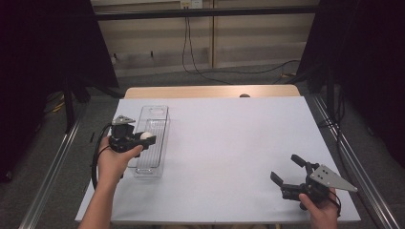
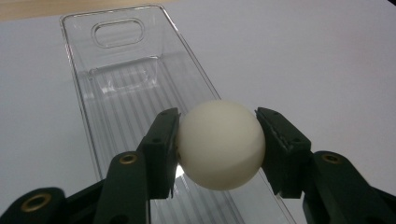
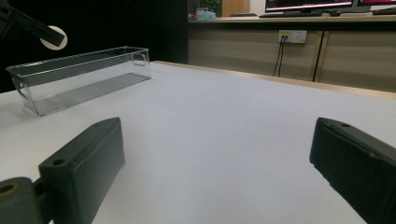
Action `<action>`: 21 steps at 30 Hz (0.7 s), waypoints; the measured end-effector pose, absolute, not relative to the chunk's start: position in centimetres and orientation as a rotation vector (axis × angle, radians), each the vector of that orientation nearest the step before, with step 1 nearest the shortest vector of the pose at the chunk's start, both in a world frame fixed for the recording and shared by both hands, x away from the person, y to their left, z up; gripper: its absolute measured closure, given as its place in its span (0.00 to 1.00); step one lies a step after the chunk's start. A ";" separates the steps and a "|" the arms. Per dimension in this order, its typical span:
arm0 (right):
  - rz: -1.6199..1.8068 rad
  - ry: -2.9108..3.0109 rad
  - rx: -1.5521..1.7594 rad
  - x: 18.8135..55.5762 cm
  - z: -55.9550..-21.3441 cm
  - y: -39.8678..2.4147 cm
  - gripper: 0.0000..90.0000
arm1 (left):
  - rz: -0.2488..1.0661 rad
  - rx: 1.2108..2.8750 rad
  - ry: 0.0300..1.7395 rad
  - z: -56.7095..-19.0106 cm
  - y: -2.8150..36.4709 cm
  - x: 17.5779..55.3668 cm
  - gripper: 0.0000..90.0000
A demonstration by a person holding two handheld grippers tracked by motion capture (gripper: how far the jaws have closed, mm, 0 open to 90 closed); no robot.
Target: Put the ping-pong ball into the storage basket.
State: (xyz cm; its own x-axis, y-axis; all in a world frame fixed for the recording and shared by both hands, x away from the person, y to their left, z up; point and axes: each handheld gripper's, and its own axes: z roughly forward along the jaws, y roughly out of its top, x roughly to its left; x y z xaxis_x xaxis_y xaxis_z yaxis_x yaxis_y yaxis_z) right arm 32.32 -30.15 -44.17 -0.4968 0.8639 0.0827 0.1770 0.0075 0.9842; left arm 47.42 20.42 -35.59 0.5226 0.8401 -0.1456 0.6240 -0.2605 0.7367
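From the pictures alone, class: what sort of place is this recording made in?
Probably a lab or office test bench. A table covered in white sheet stands between black curtains, with wall sockets and monitors on a desk behind; a hand-held left gripper holds a white ball over a clear bin.

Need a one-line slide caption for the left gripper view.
Left gripper clamps a white ball above the clear tray.

White table (image 1: 229, 143) — clear bin (image 1: 152, 143).
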 end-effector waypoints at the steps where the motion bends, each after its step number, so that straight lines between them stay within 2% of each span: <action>1: 1.533 1.713 1.072 32.3 -44.2 -30.2 0.03 | 0.354 1.979 1.194 -35.7 20.4 47.4 0.57; 21: 1.532 1.714 1.070 32.3 -44.2 -30.2 0.03 | 0.356 1.960 1.217 -36.8 20.5 47.1 0.57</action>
State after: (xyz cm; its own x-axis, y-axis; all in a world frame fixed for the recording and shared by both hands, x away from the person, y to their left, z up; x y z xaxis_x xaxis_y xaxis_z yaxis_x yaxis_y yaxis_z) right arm 32.33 -30.20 -44.18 -0.4978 0.8637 0.0795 0.1754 0.0105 0.9844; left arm 47.12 20.53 -36.84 0.5012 0.8505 -0.1595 0.6301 -0.2323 0.7409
